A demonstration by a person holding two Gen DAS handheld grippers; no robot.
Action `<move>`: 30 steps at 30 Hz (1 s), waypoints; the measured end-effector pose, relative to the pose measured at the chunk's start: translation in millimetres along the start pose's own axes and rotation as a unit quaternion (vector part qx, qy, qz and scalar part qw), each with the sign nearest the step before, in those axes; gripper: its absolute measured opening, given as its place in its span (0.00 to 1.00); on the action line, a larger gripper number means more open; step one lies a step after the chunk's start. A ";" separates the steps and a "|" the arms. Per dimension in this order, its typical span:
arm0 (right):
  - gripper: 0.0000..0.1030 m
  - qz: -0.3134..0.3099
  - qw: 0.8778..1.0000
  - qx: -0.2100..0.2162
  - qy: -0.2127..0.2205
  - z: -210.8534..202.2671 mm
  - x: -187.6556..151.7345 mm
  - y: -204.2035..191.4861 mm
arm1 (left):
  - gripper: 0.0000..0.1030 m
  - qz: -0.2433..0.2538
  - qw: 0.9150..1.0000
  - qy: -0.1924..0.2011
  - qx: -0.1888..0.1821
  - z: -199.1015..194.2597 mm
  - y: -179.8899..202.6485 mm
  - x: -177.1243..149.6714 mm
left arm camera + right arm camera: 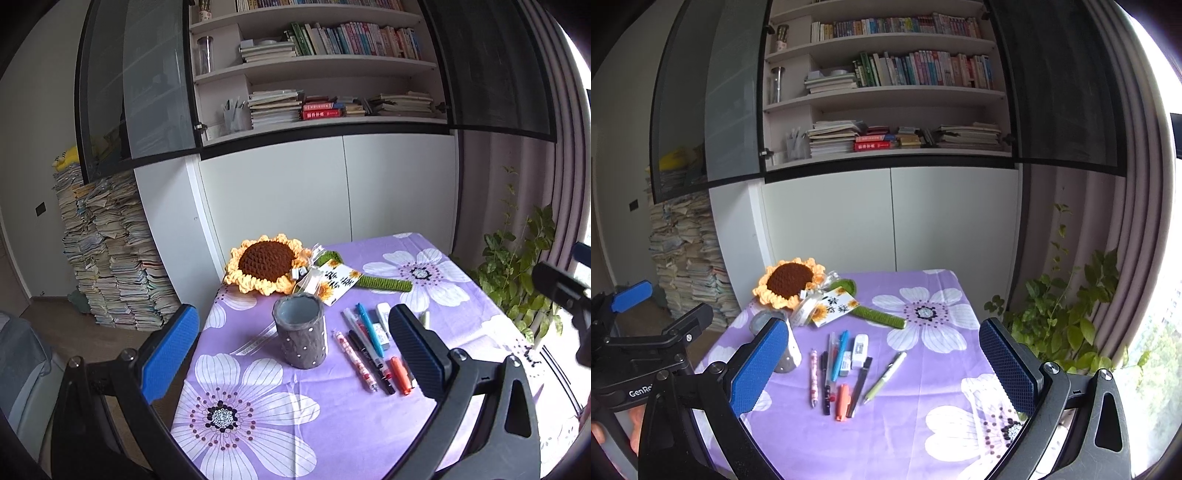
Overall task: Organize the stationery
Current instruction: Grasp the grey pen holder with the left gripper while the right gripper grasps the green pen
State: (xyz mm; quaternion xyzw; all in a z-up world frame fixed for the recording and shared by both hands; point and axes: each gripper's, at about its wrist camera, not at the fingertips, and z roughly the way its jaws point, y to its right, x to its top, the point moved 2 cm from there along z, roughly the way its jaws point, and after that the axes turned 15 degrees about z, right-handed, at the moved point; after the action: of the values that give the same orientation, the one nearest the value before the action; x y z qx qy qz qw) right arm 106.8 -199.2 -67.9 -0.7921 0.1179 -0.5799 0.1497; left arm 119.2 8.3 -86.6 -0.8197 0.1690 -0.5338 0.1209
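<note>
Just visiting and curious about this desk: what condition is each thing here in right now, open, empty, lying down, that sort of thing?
Left claw: open, holding nothing.
Right claw: open, holding nothing.
Gray cup: upright, looks empty.
Pens: lying flat on the tablecloth, beside the cup.
Erasers: lying flat among the pens.
Knitted sunflower: lying at the table's far edge.
Cabinet doors: swung open.

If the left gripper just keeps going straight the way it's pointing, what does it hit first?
Most likely the grey pen cup, which stands between the open left gripper fingers, ahead on the purple tablecloth. Depth is unclear.
</note>
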 end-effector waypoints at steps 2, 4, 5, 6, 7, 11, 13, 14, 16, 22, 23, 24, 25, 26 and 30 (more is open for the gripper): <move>1.00 0.005 1.000 -0.008 -0.016 12.0 -3.2 2.0 | 0.99 0.003 1.000 -0.020 -0.009 21.3 -4.1 -16.6; 1.00 0.001 1.000 -0.017 -0.019 26.2 -5.2 4.4 | 0.99 0.003 0.999 -0.048 -0.017 45.3 -7.3 -31.2; 1.00 0.002 1.000 -0.020 -0.023 35.8 -6.8 6.2 | 0.99 0.000 0.998 -0.060 -0.021 57.2 -9.6 -37.4; 1.00 0.003 0.999 -0.026 -0.034 47.1 -8.6 8.4 | 0.99 -0.006 0.997 -0.069 -0.026 68.1 -12.5 -42.4; 1.00 0.006 0.998 -0.032 -0.049 55.9 -11.9 10.2 | 0.99 -0.011 0.997 -0.074 -0.031 76.5 -14.2 -45.6; 1.00 0.011 0.994 -0.052 -0.099 92.8 -24.6 16.8 | 0.99 -0.015 0.994 -0.091 -0.052 112.5 -14.8 -49.7; 1.00 0.012 0.992 -0.054 -0.113 107.3 -27.5 19.3 | 0.99 -0.010 0.994 -0.095 -0.059 129.3 -12.1 -50.5; 1.00 0.012 0.992 -0.055 -0.117 116.5 -28.1 19.1 | 0.99 -0.007 0.993 -0.099 -0.061 137.2 -10.5 -50.7; 1.00 0.008 0.990 -0.063 -0.127 128.4 -29.3 20.2 | 0.99 -0.004 0.992 -0.111 -0.064 152.4 -7.7 -51.7; 1.00 0.003 0.981 -0.094 -0.167 161.8 -31.9 28.7 | 0.98 -0.006 0.990 -0.121 -0.078 178.2 -5.9 -53.3; 1.00 0.001 0.979 -0.103 -0.175 167.3 -31.9 30.1 | 0.98 -0.005 0.990 -0.117 -0.081 179.4 -5.8 -52.2; 1.00 0.003 0.977 -0.109 -0.181 172.5 -32.1 31.7 | 0.95 -0.004 0.990 -0.112 -0.083 180.6 -5.7 -50.9; 1.00 0.004 0.976 -0.114 -0.188 177.2 -32.8 33.3 | 0.89 -0.004 0.991 -0.106 -0.087 182.2 -5.7 -49.6; 1.00 0.006 0.973 -0.119 -0.196 182.7 -32.9 34.4 | 0.85 -0.003 0.990 -0.102 -0.093 183.6 -5.8 -49.0; 0.75 0.014 0.966 -0.116 -0.230 199.0 -36.1 36.2 | 0.64 -0.006 0.988 -0.092 -0.122 187.3 -6.1 -50.2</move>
State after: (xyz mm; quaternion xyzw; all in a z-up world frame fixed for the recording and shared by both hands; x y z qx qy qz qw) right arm 285.3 -199.8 -169.6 -0.9145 0.1582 -0.3619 0.0880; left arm 273.0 37.5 -201.2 -0.8748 0.2163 -0.4323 0.0320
